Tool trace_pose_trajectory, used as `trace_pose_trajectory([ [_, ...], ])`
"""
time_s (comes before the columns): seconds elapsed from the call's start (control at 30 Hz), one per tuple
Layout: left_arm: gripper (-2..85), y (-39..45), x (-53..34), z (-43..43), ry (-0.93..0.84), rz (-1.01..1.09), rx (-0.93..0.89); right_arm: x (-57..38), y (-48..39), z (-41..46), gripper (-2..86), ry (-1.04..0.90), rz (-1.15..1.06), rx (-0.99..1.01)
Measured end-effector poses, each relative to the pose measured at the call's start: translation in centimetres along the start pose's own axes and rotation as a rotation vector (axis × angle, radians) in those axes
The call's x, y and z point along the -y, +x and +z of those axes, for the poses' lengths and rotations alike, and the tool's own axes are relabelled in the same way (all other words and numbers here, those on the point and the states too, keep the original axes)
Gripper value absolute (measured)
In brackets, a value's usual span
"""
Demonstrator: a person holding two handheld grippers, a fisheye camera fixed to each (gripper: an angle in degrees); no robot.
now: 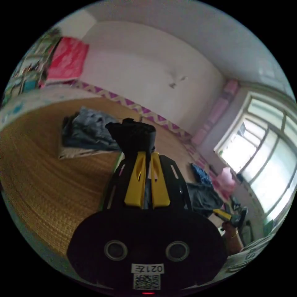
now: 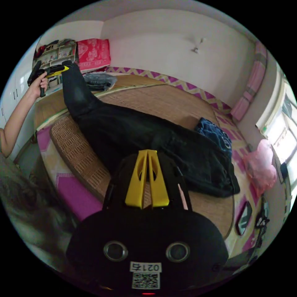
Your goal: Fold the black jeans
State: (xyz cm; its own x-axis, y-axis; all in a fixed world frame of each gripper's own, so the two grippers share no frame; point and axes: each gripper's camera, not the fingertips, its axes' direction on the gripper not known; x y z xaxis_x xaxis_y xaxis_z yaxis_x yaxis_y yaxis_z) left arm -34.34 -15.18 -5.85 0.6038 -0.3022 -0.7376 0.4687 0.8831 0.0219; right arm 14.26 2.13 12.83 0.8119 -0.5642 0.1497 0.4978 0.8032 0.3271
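Both views perhaps facing the bed (image 2: 173,102)

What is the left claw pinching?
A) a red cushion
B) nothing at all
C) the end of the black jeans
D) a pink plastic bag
C: in the left gripper view both yellow jaws of the left claw close on a bunched end of the black jeans, lifted above the woven mat.

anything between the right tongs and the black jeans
Nothing visible. The right tongs sit closed right at the black jeans on the woven mat; whether they pinch cloth is unclear. The left tongs already clamp a leg end.
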Motion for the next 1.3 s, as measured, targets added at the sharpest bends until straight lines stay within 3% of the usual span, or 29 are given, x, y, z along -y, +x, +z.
trace_pose_trajectory([
  [0.23,-0.9,21.6,-8.7,11.5,-0.134,0.285,-0.128,-7.2,7.3,-5.4,-1.0,-0.010,0.130,-0.109],
  [0.33,-0.9,27.9,-15.6,20.6,-0.302,0.301,-0.128,-9.9,10.5,-6.7,-1.0,0.000,0.224,-0.073],
  [0.4,-0.9,30.3,-22.4,28.5,-0.524,0.292,-0.098,-11.7,12.7,-7.2,-1.0,-0.003,0.281,-0.042],
  [0.47,-0.8,31.0,-26.1,31.3,-0.587,0.260,-0.065,-12.8,14.1,-7.5,-1.0,-0.007,0.303,-0.033],
  [0.63,-0.3,34.6,-28.4,30.4,-0.420,0.352,-0.019,-14.5,17.7,-8.4,-0.8,0.011,0.339,0.012],
  [0.77,3.7,36.9,-32.3,34.0,-0.565,0.434,0.057,-14.3,21.8,-7.9,0.5,0.021,0.412,0.068],
  [0.87,7.5,38.4,-33.1,33.1,-0.533,0.515,-0.061,-14.4,27.2,-7.0,6.1,0.084,0.598,0.204],
  [0.9,9.6,38.8,-33.4,33.1,-0.557,0.529,-0.159,-14.8,30.1,-6.3,9.1,0.103,0.723,0.266],
  [1.0,12.5,38.9,-34.4,33.1,-0.593,0.541,-0.232,-16.6,36.5,-3.7,12.0,0.132,1.033,0.365],
  [1.3,5.5,33.6,-34.3,27.9,-0.507,0.375,-0.354,-15.8,42.2,1.1,10.9,0.282,1.402,0.421],
])
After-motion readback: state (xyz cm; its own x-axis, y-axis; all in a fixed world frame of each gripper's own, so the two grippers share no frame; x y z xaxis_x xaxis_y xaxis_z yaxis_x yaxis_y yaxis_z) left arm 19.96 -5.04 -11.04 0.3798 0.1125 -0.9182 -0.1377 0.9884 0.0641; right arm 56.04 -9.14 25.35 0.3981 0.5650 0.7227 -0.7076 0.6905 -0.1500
